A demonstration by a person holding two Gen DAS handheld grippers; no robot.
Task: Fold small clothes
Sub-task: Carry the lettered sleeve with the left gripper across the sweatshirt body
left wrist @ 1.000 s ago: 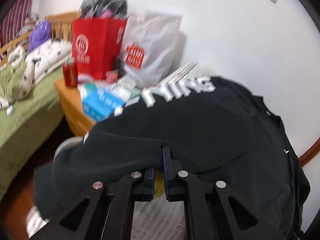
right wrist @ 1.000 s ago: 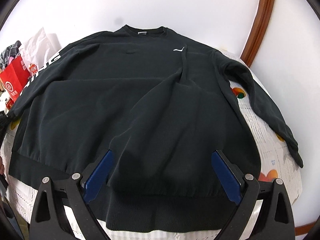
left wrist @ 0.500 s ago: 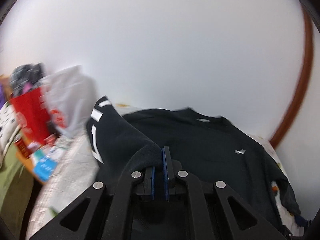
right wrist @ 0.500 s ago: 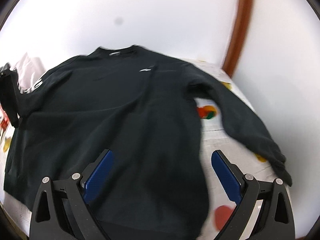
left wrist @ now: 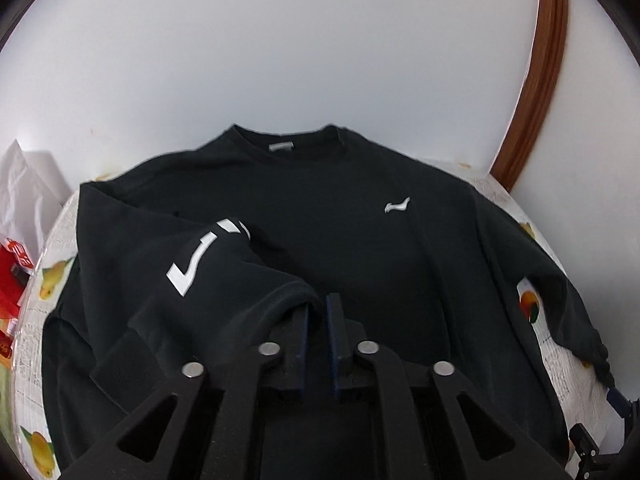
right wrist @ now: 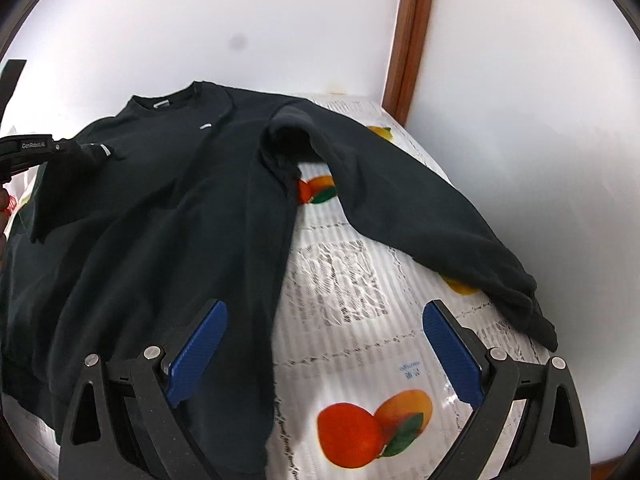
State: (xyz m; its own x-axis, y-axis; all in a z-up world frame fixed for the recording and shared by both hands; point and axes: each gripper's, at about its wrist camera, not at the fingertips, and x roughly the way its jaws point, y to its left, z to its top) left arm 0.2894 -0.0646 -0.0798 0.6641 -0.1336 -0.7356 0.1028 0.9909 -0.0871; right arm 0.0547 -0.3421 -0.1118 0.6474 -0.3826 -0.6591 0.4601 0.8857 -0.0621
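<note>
A black sweatshirt [left wrist: 340, 240] lies front up on a table, neck toward the wall. My left gripper [left wrist: 318, 308] is shut on the cuff of its left sleeve [left wrist: 208, 280], which has white letters and is folded over the body. In the right wrist view my right gripper [right wrist: 324, 332] is open and empty above the sweatshirt's right edge [right wrist: 240, 264]. The right sleeve [right wrist: 420, 216] lies spread out on the cloth toward the table's right edge. The left gripper [right wrist: 28, 152] shows at the far left there.
The table has a white tablecloth [right wrist: 352, 280] with fruit prints. A white wall stands close behind, with a brown wooden door frame [right wrist: 412, 40] at the right. A white bag [left wrist: 24, 184] and a red bag [left wrist: 12, 264] stand left of the table.
My left gripper has carried the lettered sleeve from the left side in over the sweatshirt's body. My right gripper, still open, has shifted right toward the spread right sleeve.
</note>
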